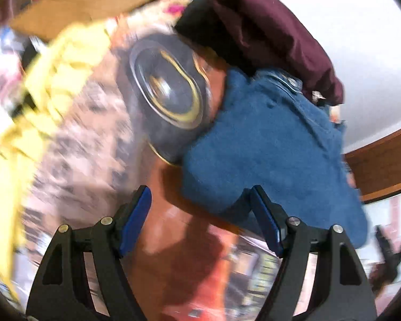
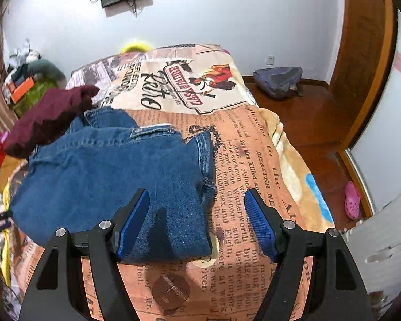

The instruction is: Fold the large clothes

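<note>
A pair of blue denim jeans (image 2: 107, 165) lies folded into a compact block on the bed's newspaper-print cover (image 2: 243, 160). A maroon garment (image 2: 48, 115) lies against its far left side. My right gripper (image 2: 197, 203) is open and empty, hovering over the near right corner of the jeans. In the blurred left wrist view the jeans (image 1: 267, 144) and the maroon garment (image 1: 267, 32) appear ahead and to the right. My left gripper (image 1: 200, 200) is open and empty, just short of the jeans' near edge.
A yellow cloth (image 1: 40, 93) and a cardboard box (image 1: 88, 2) sit at the left. A grey backpack (image 2: 278, 80) lies on the wooden floor right of the bed, a pink shoe (image 2: 351, 200) nearer. Clutter (image 2: 26, 83) is piled at the far left.
</note>
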